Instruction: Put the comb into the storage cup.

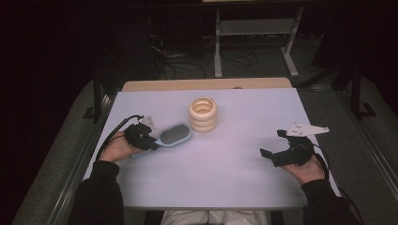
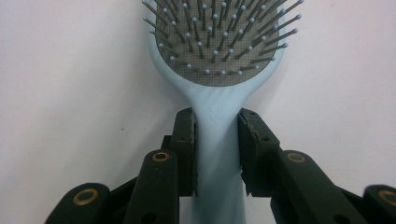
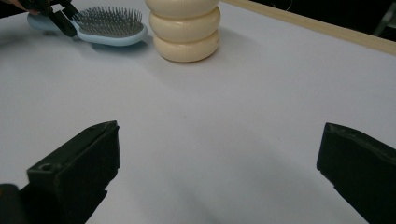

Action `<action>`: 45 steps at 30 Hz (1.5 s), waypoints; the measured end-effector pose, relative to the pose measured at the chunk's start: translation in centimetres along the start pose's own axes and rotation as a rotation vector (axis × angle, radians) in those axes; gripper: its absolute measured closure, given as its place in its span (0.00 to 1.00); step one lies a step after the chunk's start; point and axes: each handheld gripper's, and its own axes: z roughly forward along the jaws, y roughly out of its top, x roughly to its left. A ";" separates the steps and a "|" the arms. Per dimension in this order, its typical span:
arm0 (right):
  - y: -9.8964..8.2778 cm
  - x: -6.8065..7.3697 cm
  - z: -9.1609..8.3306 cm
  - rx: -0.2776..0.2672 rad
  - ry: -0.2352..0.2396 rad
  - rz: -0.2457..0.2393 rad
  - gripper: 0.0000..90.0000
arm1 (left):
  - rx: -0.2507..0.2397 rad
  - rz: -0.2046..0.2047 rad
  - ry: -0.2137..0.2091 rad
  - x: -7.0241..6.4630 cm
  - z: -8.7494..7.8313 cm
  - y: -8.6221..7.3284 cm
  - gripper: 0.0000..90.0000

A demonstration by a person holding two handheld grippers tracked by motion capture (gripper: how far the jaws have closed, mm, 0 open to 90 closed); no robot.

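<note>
While tongs (image 2: 217, 140) grip hairbrush (image 2: 219, 70), holder (image 1: 203, 115) (cream) stands near.

Black sleeves; black claws (image 1: 151, 138) (image 1: 272, 143), brass screws, grey triangular plates, black cables.

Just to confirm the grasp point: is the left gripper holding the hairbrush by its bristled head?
No, the left gripper is closed on the light blue handle of the hairbrush, below the bristled head.

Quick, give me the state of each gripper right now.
Left gripper: shut on the hairbrush, jaws clamped on its light blue handle.
Right gripper: open, jaws wide apart, nothing between them, above the table.
</note>
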 end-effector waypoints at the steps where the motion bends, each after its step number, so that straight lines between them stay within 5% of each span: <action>1: 0.0 0.0 0.0 -0.002 0.000 0.000 0.00 | -0.009 0.003 0.003 0.0 -0.2 0.0 0.78; 24: 0.1 -0.1 -0.3 -0.015 0.003 0.004 0.00 | -0.139 0.030 0.059 -0.7 -6.4 0.8 0.78; 45: 0.0 -0.1 -0.2 -0.008 0.011 0.006 0.00 | -0.137 0.092 0.095 -1.4 -8.6 4.2 0.78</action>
